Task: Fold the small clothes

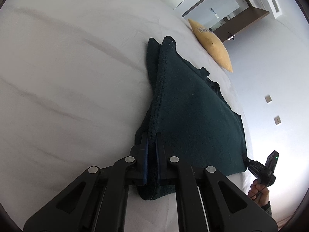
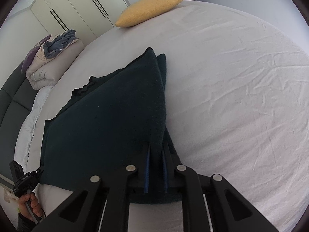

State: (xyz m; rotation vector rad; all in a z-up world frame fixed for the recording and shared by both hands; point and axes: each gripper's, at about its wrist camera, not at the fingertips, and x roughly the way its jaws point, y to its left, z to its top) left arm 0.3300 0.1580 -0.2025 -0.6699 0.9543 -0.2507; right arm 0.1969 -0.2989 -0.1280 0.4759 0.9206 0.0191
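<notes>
A dark green knitted garment [image 1: 193, 116] lies on the white bed sheet [image 1: 67, 67], its near edge lifted and stretched between both grippers. My left gripper [image 1: 152, 141] is shut on one near corner of the garment. My right gripper [image 2: 156, 150] is shut on the other near corner of the garment [image 2: 108, 119]. The right gripper also shows in the left wrist view [image 1: 246, 159], clamped on the cloth's corner. The left gripper shows at the lower left of the right wrist view [image 2: 39, 171]. The far part of the garment rests on the sheet [image 2: 231, 96].
A yellow pillow [image 1: 212, 44] lies at the far edge of the bed, also in the right wrist view [image 2: 148, 9]. A folded duvet with grey-blue cloth on top [image 2: 52, 61] sits by the dark headboard [image 2: 11, 96]. White wardrobe doors [image 2: 77, 5] stand behind.
</notes>
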